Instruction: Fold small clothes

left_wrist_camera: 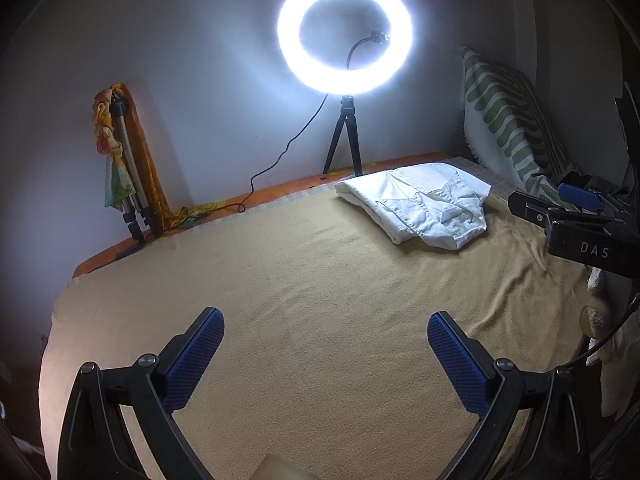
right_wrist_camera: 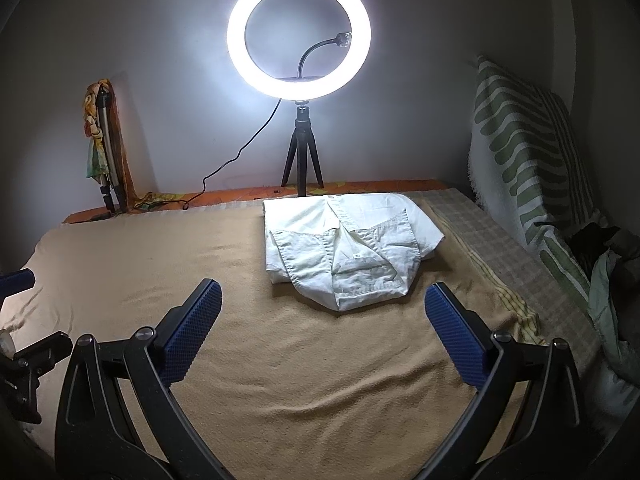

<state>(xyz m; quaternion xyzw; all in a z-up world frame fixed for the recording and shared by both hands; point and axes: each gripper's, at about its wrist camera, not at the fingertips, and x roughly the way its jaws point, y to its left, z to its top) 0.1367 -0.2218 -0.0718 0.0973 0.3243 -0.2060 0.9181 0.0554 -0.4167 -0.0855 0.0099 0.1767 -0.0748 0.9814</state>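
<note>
A white cotton button-up shirt point(right_wrist_camera: 344, 248) lies folded into a compact bundle on the tan fleece blanket point(right_wrist_camera: 280, 360) that covers the bed, toward its far side, collar end facing the cameras and sleeves tucked over the front. In the left wrist view the same shirt point(left_wrist_camera: 420, 208) sits far off to the right.

The right gripper point(right_wrist_camera: 322, 320) hovers just short of the shirt, its blue ribbed fingers point(right_wrist_camera: 192, 328) spread wide apart and holding nothing. The left gripper point(left_wrist_camera: 324, 352) hangs over bare blanket well apart from the shirt, fingers point(left_wrist_camera: 196, 356) likewise wide apart and empty.

Under the blanket a checked cloth point(right_wrist_camera: 480, 248) shows along the right edge. Behind the shirt a lit white ring light on a small black tripod point(right_wrist_camera: 299, 36) stands against the grey wall. A folded silver tripod draped in a yellow floral cloth point(right_wrist_camera: 102, 148) leans in the left corner, and a green-and-white striped cushion point(right_wrist_camera: 524, 148) stands upright at the right.
</note>
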